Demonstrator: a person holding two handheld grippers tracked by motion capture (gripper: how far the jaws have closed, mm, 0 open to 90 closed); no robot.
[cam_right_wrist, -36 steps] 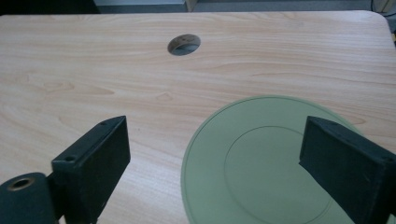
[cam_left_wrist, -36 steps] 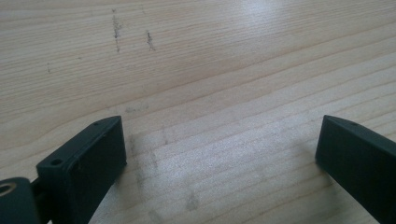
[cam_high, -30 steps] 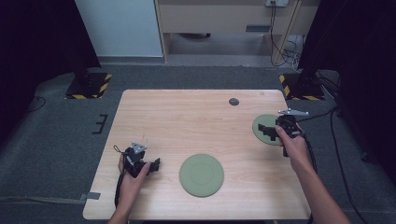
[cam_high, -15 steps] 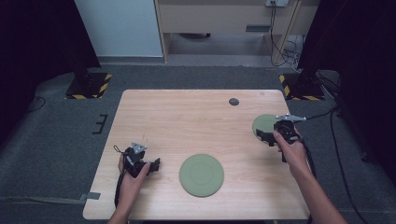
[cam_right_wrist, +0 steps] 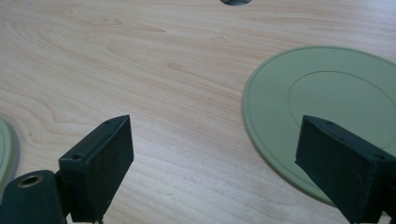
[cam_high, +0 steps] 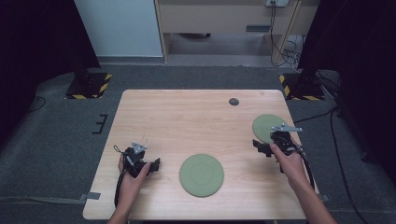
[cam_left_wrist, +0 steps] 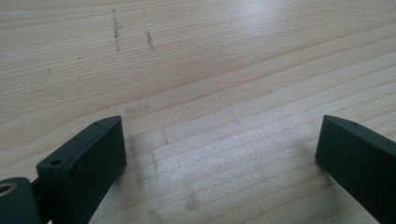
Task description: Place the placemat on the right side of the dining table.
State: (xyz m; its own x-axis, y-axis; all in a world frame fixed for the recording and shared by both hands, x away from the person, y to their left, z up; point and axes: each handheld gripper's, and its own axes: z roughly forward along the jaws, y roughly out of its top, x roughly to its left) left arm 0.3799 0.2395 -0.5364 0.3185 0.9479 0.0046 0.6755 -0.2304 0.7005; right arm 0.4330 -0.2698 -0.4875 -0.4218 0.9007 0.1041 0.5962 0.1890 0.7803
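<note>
Beside right hand-held gripper (cam_high: 259, 147), green plate (cam_high: 268, 127), jaws apart

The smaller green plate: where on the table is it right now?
In the high view the smaller plate lies near the table's right edge, just beyond the right gripper, up and right of the larger plate.
</note>
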